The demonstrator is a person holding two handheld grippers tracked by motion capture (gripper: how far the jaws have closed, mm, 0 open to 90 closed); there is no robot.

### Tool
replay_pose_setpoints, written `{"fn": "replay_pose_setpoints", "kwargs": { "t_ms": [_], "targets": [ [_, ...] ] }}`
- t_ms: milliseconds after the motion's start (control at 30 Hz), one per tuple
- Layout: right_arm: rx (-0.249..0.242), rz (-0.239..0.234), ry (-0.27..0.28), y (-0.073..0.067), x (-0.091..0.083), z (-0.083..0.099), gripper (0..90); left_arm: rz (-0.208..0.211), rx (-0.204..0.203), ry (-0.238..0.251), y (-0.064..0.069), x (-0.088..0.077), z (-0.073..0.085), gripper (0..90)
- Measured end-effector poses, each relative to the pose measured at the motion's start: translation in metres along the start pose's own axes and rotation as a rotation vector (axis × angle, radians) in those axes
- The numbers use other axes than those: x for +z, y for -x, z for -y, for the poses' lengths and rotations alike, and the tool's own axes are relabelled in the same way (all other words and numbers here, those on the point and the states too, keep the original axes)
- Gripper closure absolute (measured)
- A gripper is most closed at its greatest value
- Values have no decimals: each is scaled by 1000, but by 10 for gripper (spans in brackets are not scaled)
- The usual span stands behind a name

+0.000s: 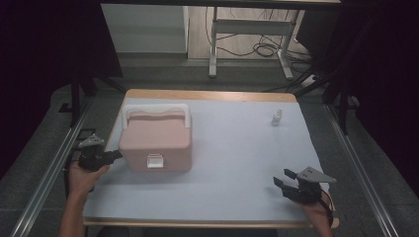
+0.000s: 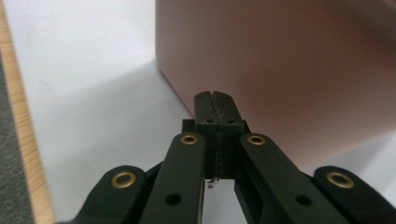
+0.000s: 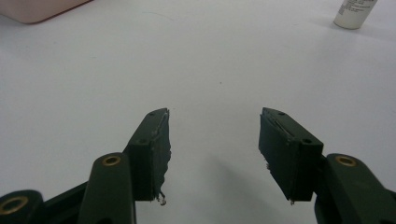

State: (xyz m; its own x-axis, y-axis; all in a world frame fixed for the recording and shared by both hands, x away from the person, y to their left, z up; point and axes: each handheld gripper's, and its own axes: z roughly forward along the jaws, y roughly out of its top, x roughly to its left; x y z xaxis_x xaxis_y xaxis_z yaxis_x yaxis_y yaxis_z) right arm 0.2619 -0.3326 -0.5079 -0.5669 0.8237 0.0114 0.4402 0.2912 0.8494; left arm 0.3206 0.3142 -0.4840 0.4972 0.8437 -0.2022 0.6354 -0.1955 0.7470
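Pink lidded storage box [image 1: 156,142] on bench [image 1: 237,163]: rigid, smooth plastic, probably light; best taken by white handle [image 1: 157,109]. Left gripper [image 1: 116,155] fingers closed empty beside it; right gripper [image 1: 281,178] fingers wide.

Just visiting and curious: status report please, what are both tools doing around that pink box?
Left tool shut, empty, tips at pink lidded box's left side. Right tool open, empty, hovering over white mat. Small white bottle far off; nothing in the way.
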Motion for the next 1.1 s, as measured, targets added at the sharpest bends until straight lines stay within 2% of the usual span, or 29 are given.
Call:
{"fn": "replay_pose_setpoints", "kwargs": {
  "t_ms": [100, 133, 233, 567, 700, 867, 1100],
  "targets": [
    [0, 3, 1, 0, -1, 0, 436, 2, 7, -7, 2, 5, -2, 900],
    [-2, 5, 2, 1, -1, 1, 434, -9, 8, -11, 2, 6, -2, 900],
    [-5, 6, 1, 1, -1, 1, 432, -7, -5, -9, 0, 8, -4, 900],
    [-15, 6, 0, -2, 0, 0, 429, -26, -16, -13, -1, 14, -10, 900],
    [-20, 5, -2, -3, 1, 0, 427, -20, -18, -12, 0, 17, -11, 900],
    [-19, 5, 0, -4, 2, 0, 426, -11, -8, -19, 6, 23, -16, 900],
    [-24, 3, -2, -4, 1, 0, 425, 37, 33, -33, 31, 43, -26, 900]
  ]
}}
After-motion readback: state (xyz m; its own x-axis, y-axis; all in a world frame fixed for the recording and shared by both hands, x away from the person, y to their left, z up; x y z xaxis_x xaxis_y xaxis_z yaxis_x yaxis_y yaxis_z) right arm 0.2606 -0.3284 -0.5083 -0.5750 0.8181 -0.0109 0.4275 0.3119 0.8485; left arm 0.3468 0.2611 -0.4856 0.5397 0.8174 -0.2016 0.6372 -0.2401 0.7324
